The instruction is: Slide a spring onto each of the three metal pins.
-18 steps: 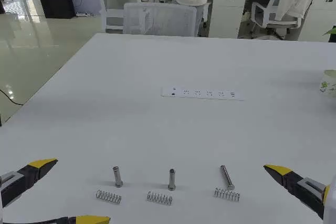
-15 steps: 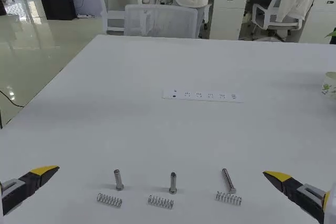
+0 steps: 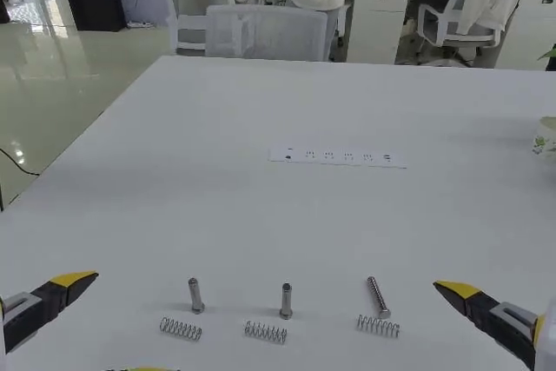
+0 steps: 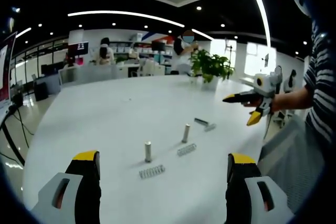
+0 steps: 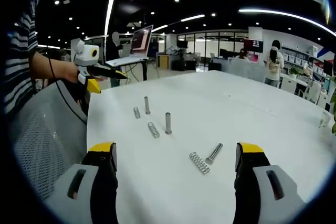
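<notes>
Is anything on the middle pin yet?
No. The middle pin stands bare; a spring lies flat on the table just in front of it. Nothing covers either.

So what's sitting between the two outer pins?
The middle pin, standing upright, with a spring lying on the table just in front of it, as the head view shows.

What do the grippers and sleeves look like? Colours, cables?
Left gripper and right gripper: black jaws, yellow tips, grey bodies. The person wears a dark-and-white striped sleeve. A thin black cable trails beside the left arm.
</notes>
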`<state>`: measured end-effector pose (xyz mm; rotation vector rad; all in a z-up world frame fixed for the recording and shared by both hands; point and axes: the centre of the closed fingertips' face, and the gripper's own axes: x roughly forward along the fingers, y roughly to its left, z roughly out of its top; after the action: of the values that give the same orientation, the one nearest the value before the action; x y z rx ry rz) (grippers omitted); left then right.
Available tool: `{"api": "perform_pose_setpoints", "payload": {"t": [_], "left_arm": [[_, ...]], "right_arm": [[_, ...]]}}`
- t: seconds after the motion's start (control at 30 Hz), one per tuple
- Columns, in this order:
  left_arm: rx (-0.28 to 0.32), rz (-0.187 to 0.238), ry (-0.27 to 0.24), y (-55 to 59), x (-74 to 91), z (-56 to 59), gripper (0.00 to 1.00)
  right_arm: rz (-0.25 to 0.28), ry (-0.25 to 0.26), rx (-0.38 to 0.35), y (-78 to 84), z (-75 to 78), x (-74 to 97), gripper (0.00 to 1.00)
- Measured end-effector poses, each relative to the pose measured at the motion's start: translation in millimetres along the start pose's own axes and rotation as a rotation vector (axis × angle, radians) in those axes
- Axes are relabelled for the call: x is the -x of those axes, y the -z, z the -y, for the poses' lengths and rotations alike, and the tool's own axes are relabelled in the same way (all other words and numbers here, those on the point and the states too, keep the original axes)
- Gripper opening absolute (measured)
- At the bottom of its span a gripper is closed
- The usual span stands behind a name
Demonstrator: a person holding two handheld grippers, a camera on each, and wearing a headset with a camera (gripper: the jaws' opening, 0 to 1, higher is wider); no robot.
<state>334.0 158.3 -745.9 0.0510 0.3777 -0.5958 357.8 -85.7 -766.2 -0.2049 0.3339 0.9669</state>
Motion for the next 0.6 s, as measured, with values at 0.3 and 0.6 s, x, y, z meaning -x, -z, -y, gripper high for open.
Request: {"api": "perform_pose_setpoints", "payload": {"t": [0.3, 0.6], "left_arm": [[0.005, -0.006, 0.006, 3.5, 0.3, 1.6, 0.98], [0.006, -0.003, 0.006, 4.1, 0.8, 2.0, 0.98]], "right_arm": [[-0.006, -0.003, -0.003, 1.8, -1.1, -0.1, 0.94], [-0.005, -0.002, -0.005, 2.3, -1.4, 0.1, 0.93]]}}
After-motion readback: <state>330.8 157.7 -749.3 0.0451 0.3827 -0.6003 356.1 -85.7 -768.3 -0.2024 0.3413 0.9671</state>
